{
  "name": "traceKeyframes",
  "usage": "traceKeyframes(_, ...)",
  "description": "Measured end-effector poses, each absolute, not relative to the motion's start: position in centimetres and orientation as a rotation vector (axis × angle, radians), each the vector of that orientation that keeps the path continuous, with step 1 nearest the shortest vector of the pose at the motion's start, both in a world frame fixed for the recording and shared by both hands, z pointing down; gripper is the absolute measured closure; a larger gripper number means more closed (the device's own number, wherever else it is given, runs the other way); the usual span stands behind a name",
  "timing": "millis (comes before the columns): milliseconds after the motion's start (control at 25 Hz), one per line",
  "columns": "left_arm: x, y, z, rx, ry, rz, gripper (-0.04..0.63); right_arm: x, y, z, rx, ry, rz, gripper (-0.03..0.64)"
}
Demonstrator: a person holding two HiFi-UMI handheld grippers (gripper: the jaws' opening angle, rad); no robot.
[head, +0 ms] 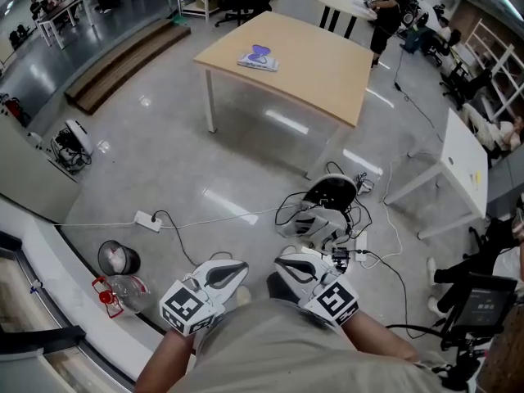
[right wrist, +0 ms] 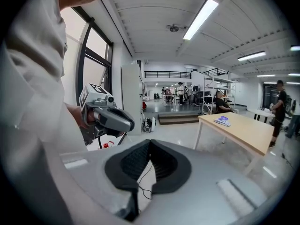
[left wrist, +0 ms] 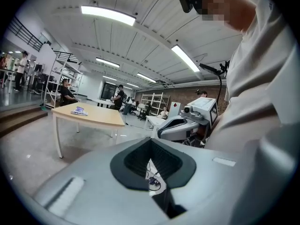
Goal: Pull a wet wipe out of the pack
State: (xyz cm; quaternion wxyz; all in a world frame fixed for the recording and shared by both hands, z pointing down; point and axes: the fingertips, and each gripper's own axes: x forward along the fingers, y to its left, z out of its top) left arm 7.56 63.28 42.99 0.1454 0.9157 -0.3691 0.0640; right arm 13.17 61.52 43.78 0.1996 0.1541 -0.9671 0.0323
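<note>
Standing well off from the table, task not begun.

We hold the left gripper (head: 223,273) and right gripper (head: 293,268) at our waist, each with jaws pressed tip to tip on nothing. The wipe pack (head: 258,58) lies flat on the wooden table (head: 327,68), far ahead. We judge it light, soft and slick-skinned, so one tool should pin it while the other pinches the limp wipe at the top opening.

wipe pack (head: 259,58): purple-white | table (head: 327,68): light wood | floor (head: 246,150): glossy grey
</note>
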Motion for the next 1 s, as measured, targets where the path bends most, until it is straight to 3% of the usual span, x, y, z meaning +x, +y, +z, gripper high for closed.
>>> traceKeyframes(600,7.9,60.2,43.5,2.621,-1.075,0.211,0.591,13.1,58.2,44.0,0.392,-2.715,0.134,0.615)
traceKeyframes(1000,10.4,48.1,42.9,2.575,-1.123,0.244,0.591,14.7,46.2,44.0,0.313,-2.745,0.141,0.615)
